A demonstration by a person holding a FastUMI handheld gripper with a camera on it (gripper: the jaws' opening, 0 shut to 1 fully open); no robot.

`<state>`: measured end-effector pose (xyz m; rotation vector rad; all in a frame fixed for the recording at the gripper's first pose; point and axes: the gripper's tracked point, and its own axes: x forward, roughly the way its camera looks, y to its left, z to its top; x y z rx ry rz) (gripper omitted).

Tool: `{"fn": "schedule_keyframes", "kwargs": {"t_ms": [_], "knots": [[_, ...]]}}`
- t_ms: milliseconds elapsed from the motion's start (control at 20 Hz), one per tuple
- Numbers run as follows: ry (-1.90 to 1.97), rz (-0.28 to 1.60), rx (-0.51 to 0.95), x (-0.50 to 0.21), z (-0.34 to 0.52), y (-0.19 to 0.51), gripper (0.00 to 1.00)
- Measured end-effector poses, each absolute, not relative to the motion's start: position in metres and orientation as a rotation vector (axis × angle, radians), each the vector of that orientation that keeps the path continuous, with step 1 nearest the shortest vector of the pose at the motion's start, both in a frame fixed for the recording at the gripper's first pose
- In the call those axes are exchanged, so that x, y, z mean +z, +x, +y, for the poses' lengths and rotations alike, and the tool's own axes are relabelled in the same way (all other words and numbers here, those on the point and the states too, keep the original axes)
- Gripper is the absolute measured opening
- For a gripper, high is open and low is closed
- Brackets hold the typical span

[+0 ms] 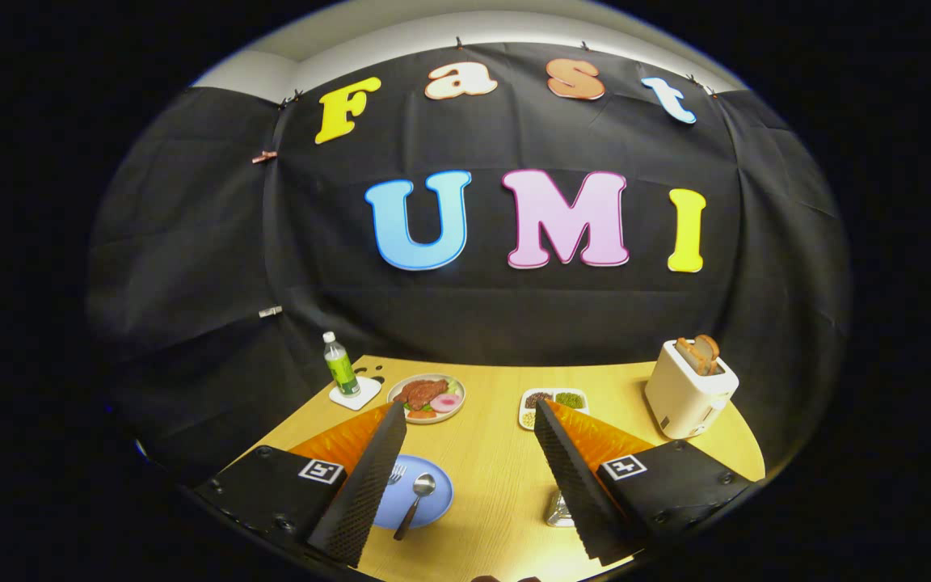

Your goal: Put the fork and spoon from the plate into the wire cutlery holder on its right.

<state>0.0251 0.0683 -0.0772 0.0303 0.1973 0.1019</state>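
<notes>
Spread wide and holding nothing, the gripper [469, 477] hangs over the counter [490, 461]. By its left finger the blue plate [433, 505] carries the spoon [417, 501] and fork [395, 474]; the wire cutlery holder [559, 511] peeks beside the right finger. Neither utensil is moved; both steps remain.

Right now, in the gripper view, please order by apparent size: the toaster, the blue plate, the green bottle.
1. toaster, largest.
2. blue plate, partly hidden by a finger and nearer the camera, so unsure against the toaster.
3. green bottle, smallest.
</notes>
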Motion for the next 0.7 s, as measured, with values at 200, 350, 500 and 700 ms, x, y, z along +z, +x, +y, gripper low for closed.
{"fn": "schedule_keyframes", "kwargs": {"t_ms": [200, 350, 500, 700], "knots": [[0.022, 0.321, 0.17, -0.126, 0.108, 0.039, 0.99], [0.003, 0.442, 0.21, -0.175, 0.133, 0.044, 0.99], [-0.034, 0.557, 0.221, -0.23, 0.145, 0.048, 1.0], [-0.094, 0.689, 0.242, -0.292, 0.162, 0.05, 1.0]]}}
